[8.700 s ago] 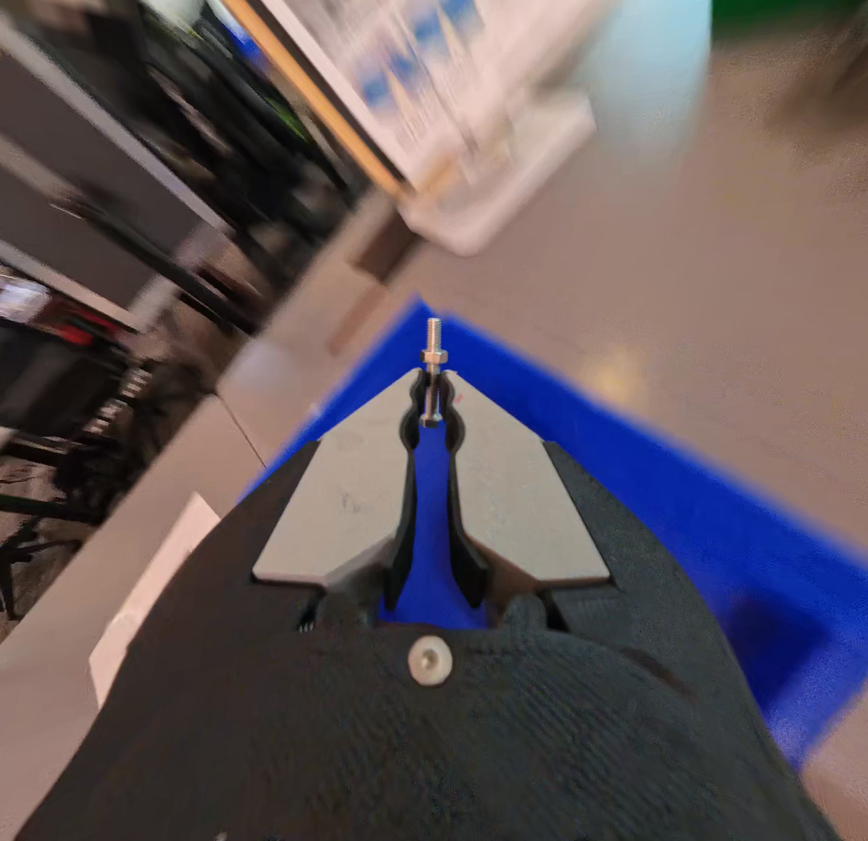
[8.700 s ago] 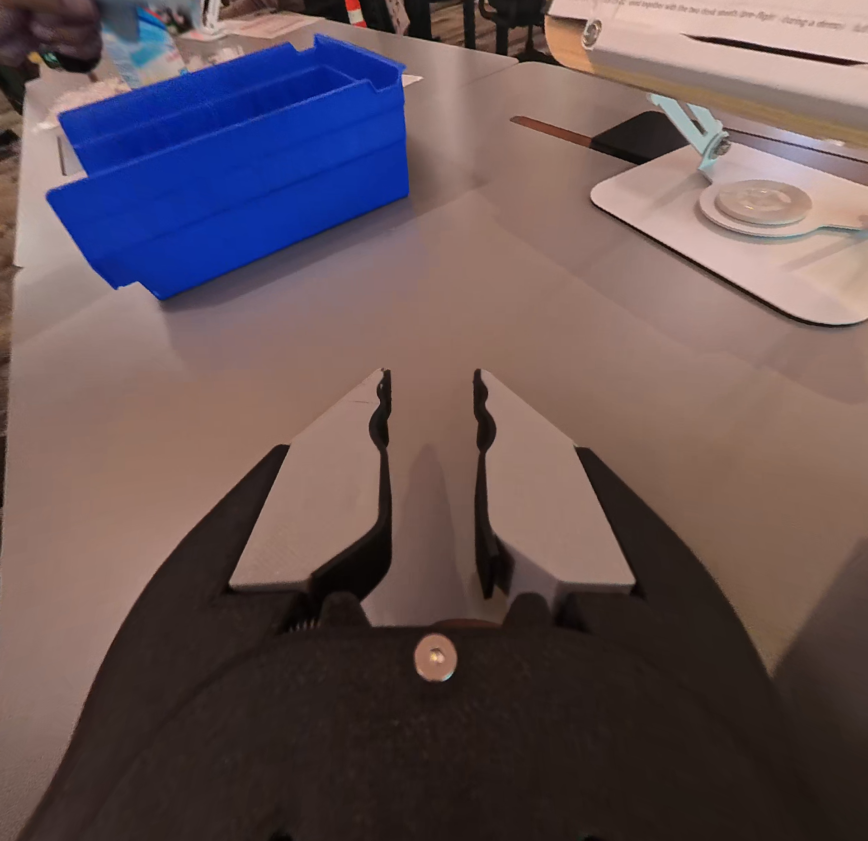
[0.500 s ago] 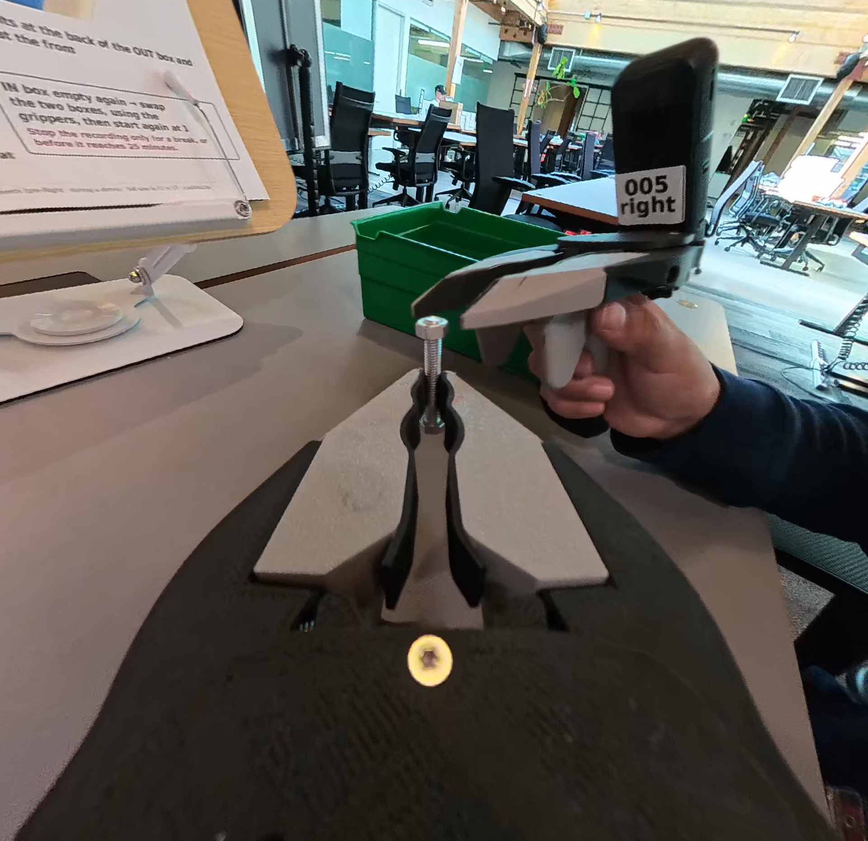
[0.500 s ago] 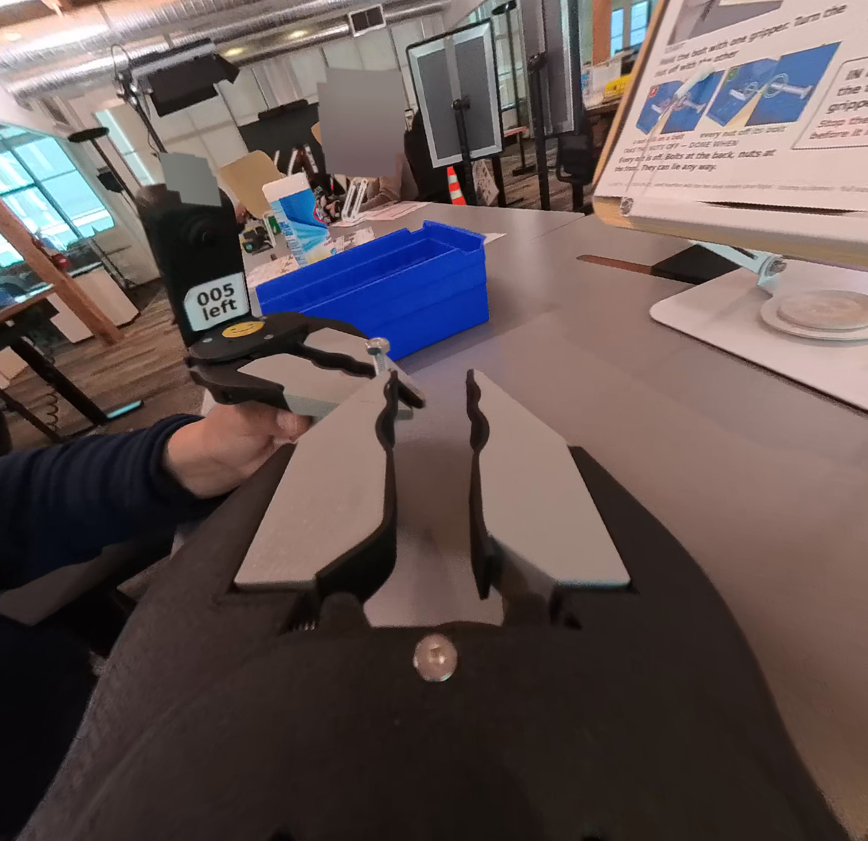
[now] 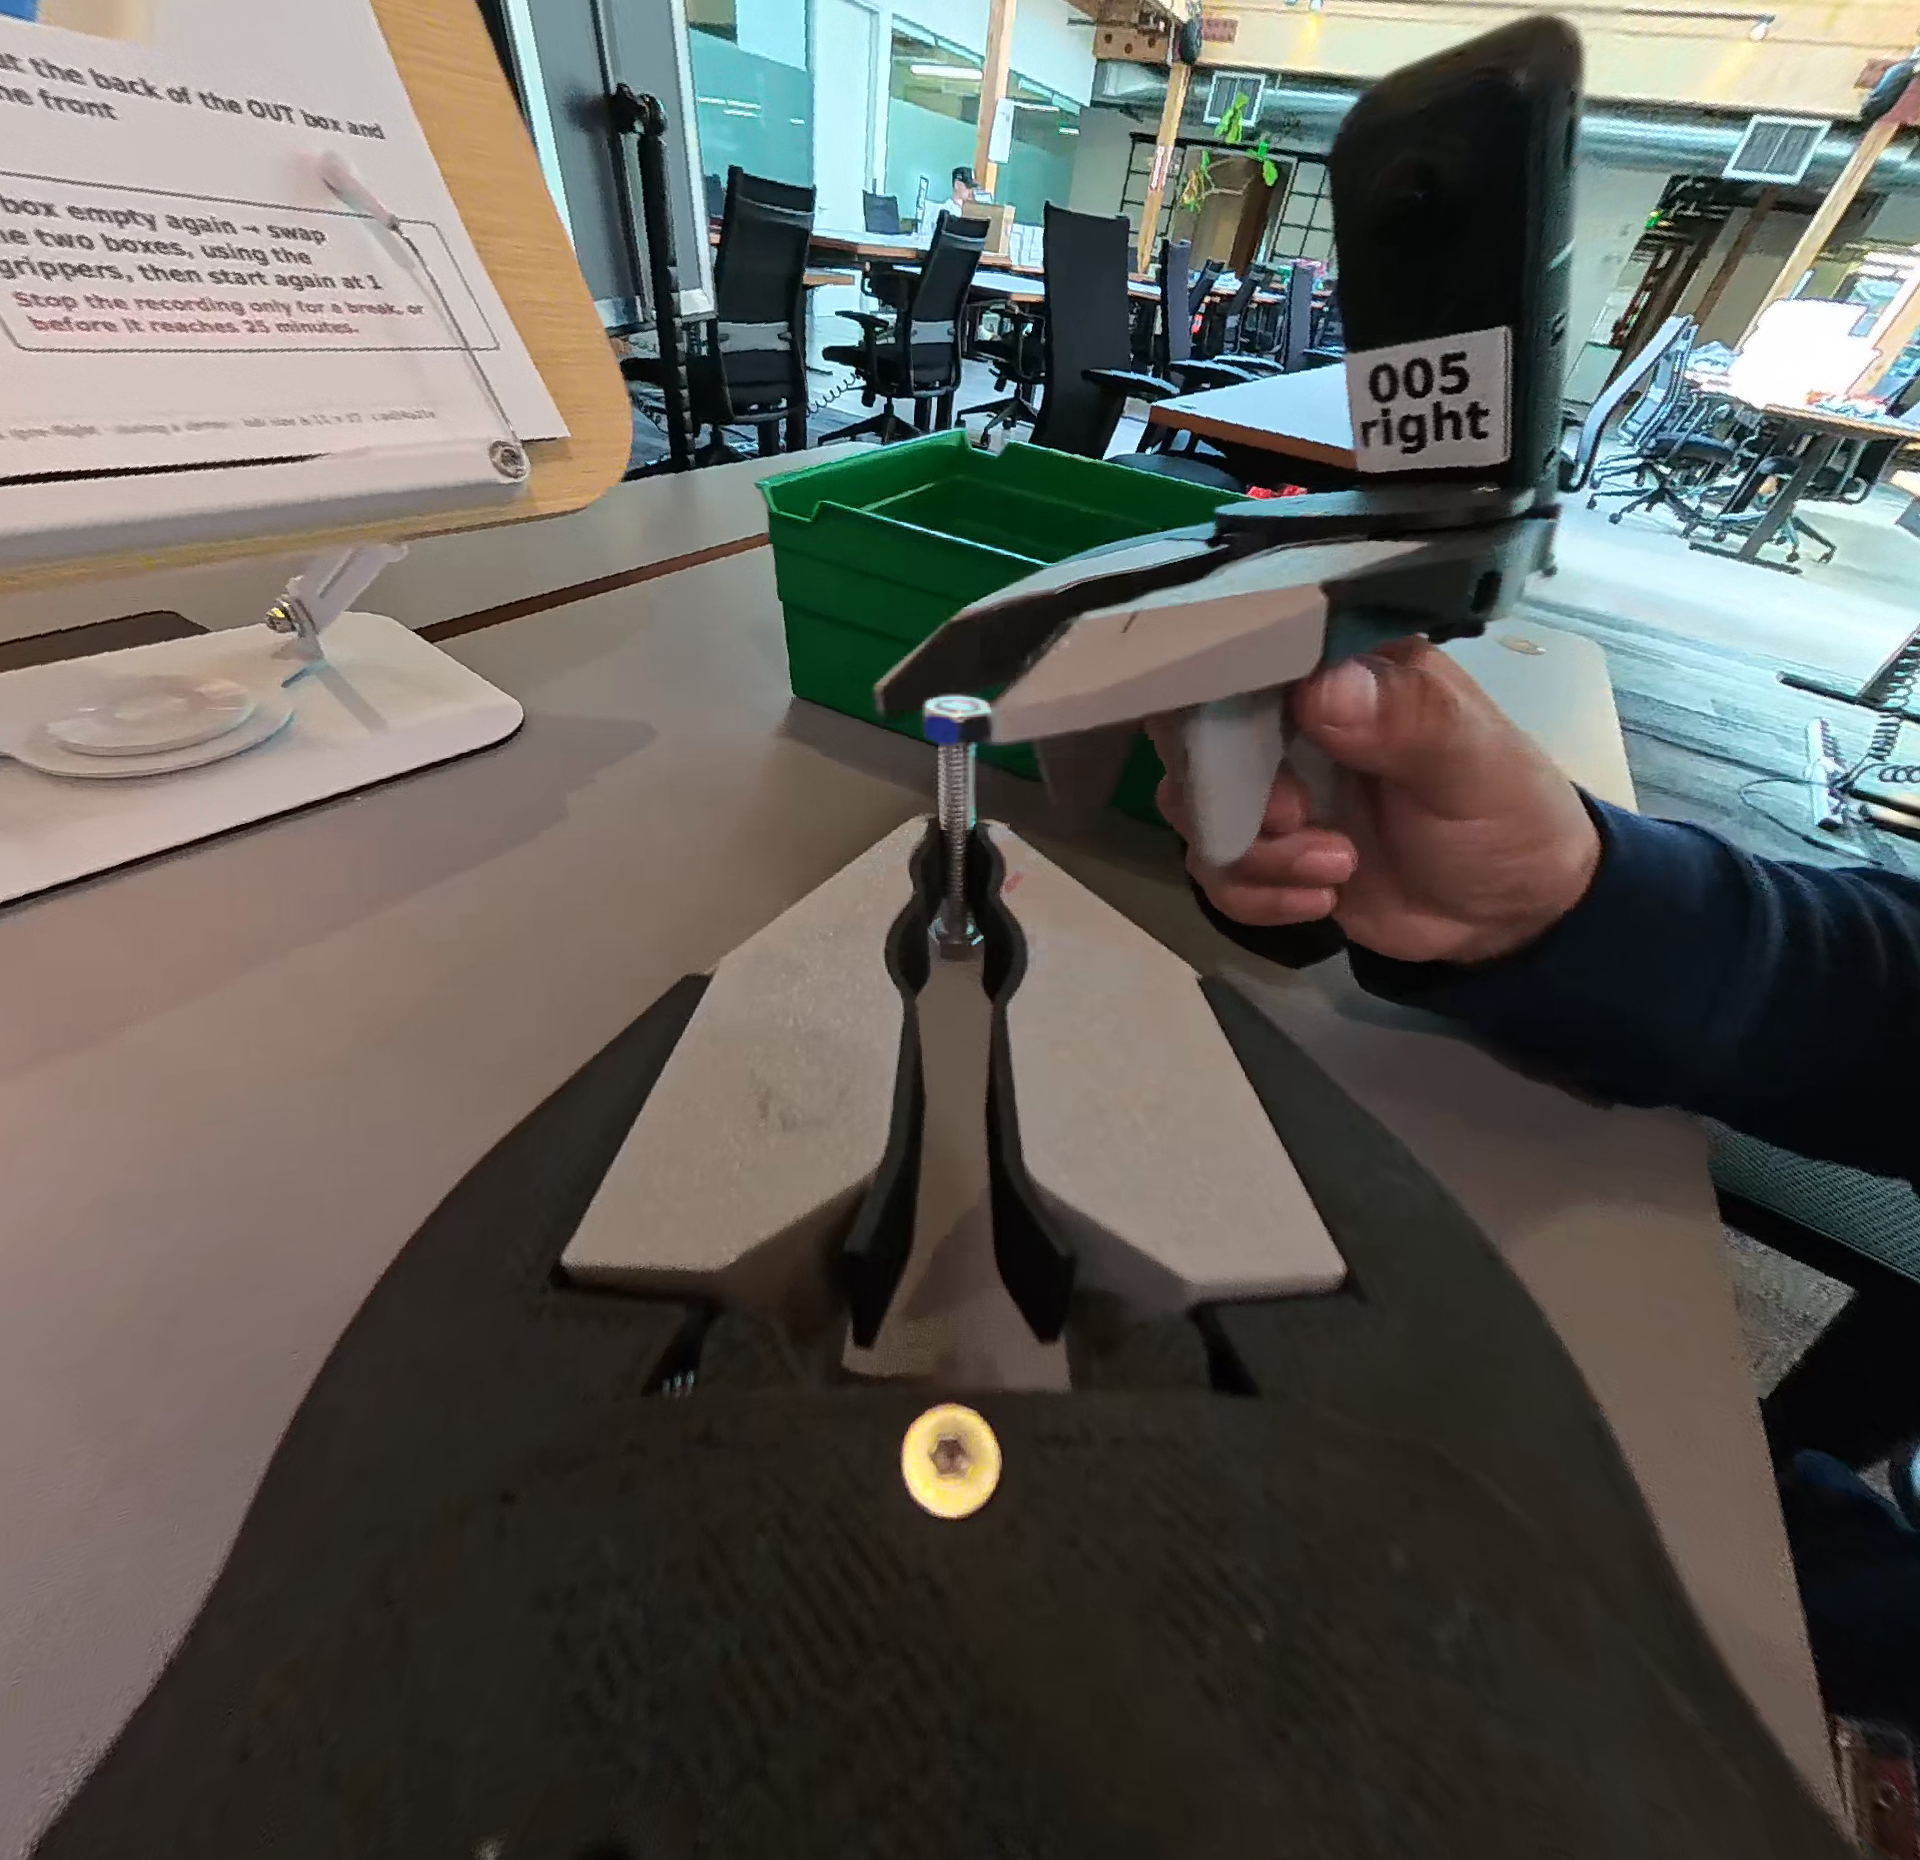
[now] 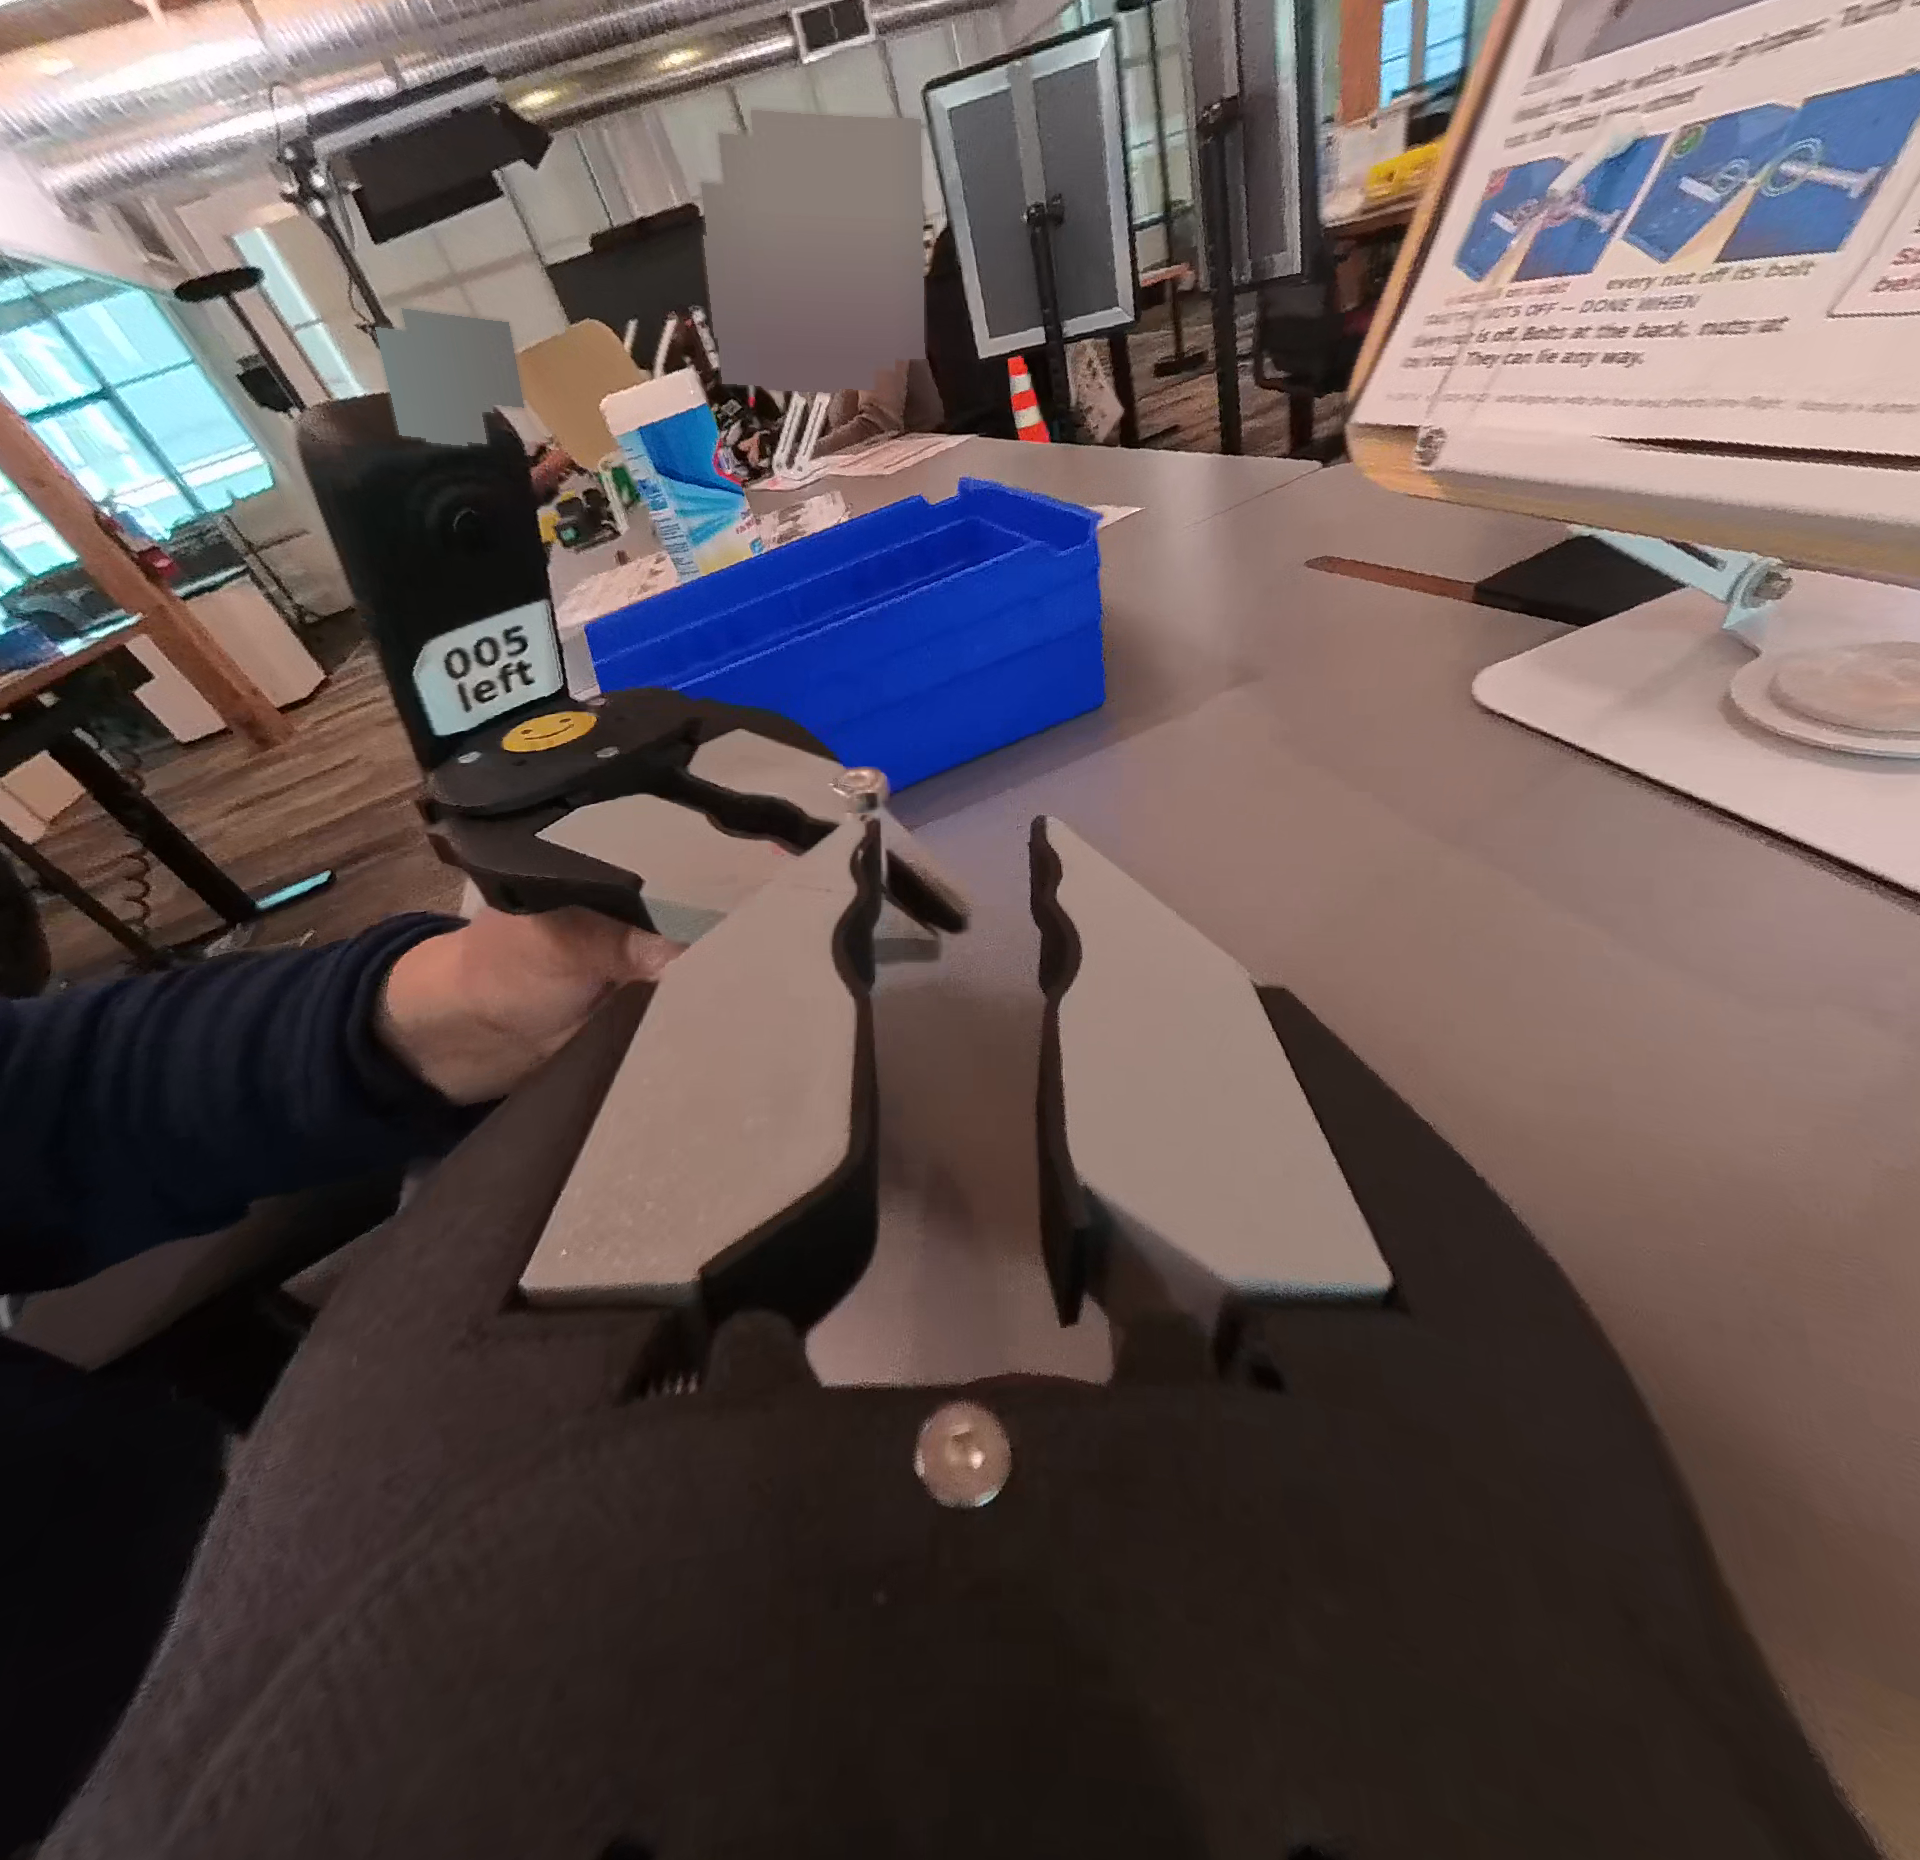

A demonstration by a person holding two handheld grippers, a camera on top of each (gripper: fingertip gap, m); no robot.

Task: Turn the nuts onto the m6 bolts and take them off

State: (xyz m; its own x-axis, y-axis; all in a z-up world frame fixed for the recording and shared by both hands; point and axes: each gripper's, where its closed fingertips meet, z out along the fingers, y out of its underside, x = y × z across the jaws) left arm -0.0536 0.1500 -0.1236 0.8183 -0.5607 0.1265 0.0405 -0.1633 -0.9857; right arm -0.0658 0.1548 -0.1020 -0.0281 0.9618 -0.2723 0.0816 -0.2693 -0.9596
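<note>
Grey counter [image 5: 260,979] carries a green plastic bin [image 5: 935,563] and, apart from it, a blue plastic bin [image 6: 883,626]. Left hand-held gripper [image 5: 954,880], level over the counter, is clamped on a threaded steel bolt [image 5: 954,802] standing upright, head low between the fingers. Right hand-held gripper [image 6: 951,865], gripped by a hand [image 5: 1382,834] in a dark sleeve, has its fingers parted and empty, reaching in level beside the silver hex nut [image 5: 956,714] at the bolt's top.

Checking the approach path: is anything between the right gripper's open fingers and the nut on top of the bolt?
Nothing solid: in the left wrist view only air separates the right gripper from the nut topping the bolt clamped in the left gripper.
</note>
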